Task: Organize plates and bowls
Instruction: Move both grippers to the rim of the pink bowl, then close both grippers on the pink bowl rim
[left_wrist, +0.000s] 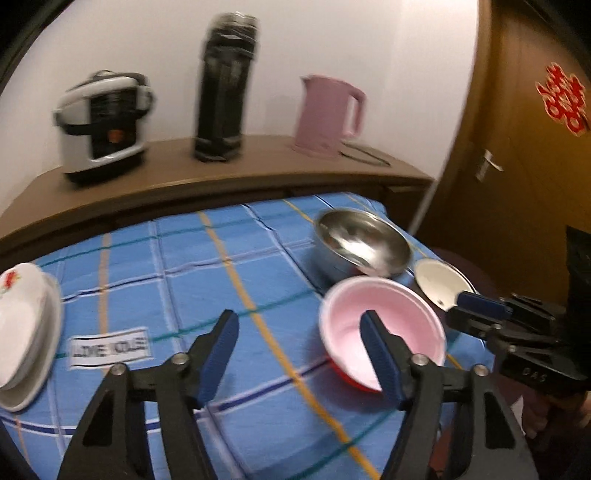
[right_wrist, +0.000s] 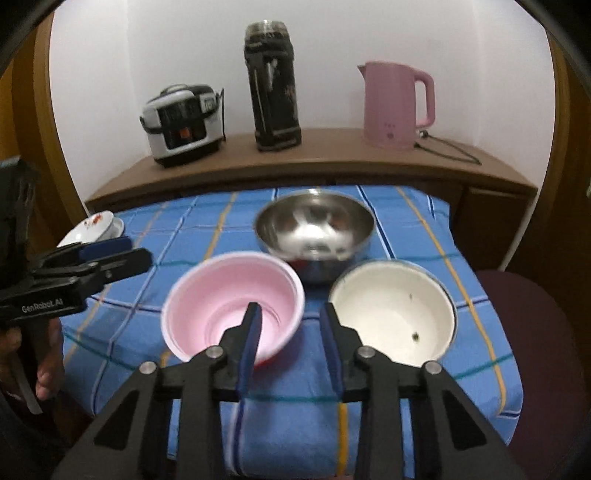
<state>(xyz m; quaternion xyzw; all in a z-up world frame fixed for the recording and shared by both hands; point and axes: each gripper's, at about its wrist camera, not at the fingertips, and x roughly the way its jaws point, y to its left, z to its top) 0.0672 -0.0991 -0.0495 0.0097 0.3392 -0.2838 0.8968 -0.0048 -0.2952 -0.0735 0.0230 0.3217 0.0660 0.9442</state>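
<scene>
left wrist view: the left gripper (left_wrist: 299, 339) gapes empty over the blue checked tablecloth (left_wrist: 221, 280), the round pink plastic bowl (left_wrist: 382, 330) by the cloth's right edge. right wrist view: the right gripper (right_wrist: 290, 319), half-parted and empty, should straddle the pink rim squarely before nesting it with the shiny steel bowl (right_wrist: 314, 230) or white enamel bowl (right_wrist: 393, 314).

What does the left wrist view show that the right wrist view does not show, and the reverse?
Only the left wrist view shows the wooden door with its red ornament, and a label on the tablecloth. Only the right wrist view shows the dark red chair seat. Both share the pink bowl, steel bowl, white bowl, stacked white dishes, and pink kettle.
</scene>
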